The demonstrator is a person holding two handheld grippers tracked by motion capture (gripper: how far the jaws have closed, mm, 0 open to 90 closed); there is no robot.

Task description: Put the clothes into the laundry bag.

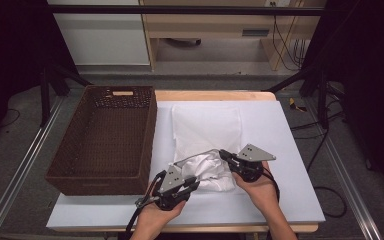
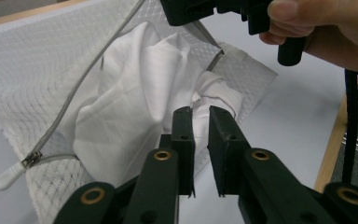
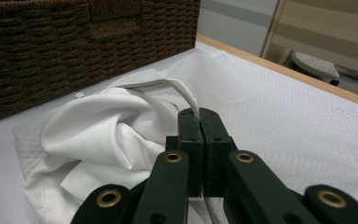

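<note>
A white mesh laundry bag [image 1: 207,122] lies on the white table top, its zipped mouth held up toward me. A crumpled white garment [image 1: 206,169] bulges out of that mouth. My right gripper [image 1: 223,154] is shut on the bag's grey zipper edge [image 3: 179,87] and lifts it above the garment [image 3: 98,128]. My left gripper [image 1: 196,182] comes in from the near left. Its jaws stand a narrow gap apart, with a fold of the garment [image 2: 135,93] pinched at their tips [image 2: 200,115]. The zipper pull [image 2: 9,175] lies on the mesh [image 2: 28,79].
A deep brown wicker basket [image 1: 105,135] stands left of the bag, close to the garment [image 3: 74,42]. The white mat [image 1: 285,160] extends to the right, with the table's wooden edge [image 1: 210,95] beyond. Cables trail off both grippers toward me.
</note>
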